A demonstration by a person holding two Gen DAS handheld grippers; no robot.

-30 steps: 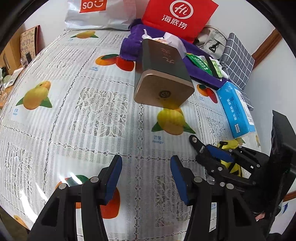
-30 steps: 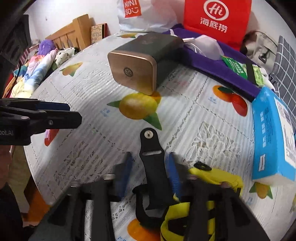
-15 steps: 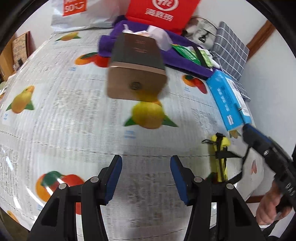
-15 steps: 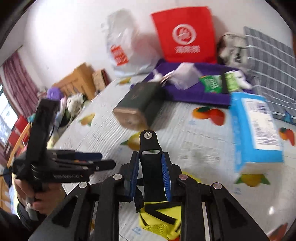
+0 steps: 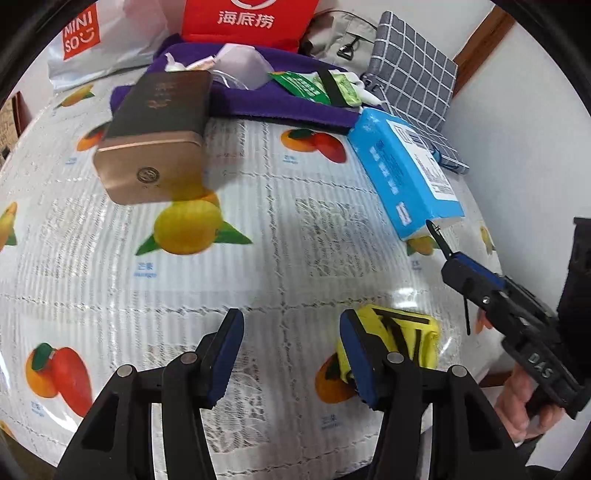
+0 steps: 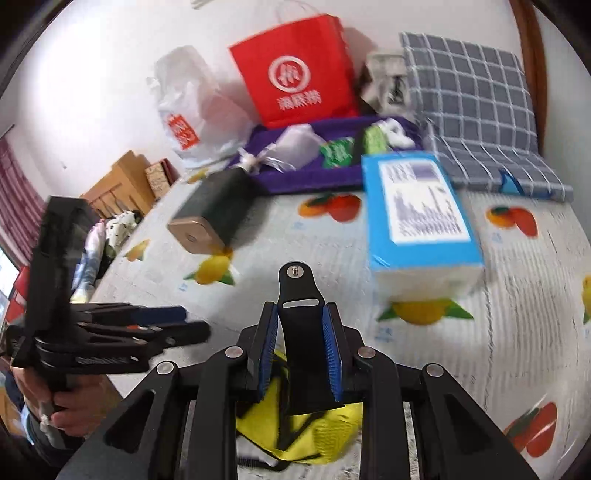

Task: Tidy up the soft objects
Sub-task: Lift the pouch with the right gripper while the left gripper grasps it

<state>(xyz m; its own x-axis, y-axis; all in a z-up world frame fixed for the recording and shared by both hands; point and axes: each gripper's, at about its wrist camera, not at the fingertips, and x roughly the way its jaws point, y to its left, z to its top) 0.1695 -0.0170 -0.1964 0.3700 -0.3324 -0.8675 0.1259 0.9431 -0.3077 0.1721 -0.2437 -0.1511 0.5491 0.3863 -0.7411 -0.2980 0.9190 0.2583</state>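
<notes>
My right gripper is shut on a black strap that belongs to a yellow soft pouch hanging under it. In the left wrist view the yellow pouch rests on the tablecloth by my left gripper's right finger, and the right gripper holds the strap end above it. My left gripper is open and empty, just left of the pouch.
A brown-gold tin box, a blue tissue pack, a purple cloth with small packets, a red bag, a white bag and a checked grey cloth lie on the fruit-print tablecloth.
The right gripper closed on the black strap and lifted it, raising the yellow pouch's strap. The left gripper swung right, so the pouch now sits beside its right finger.
</notes>
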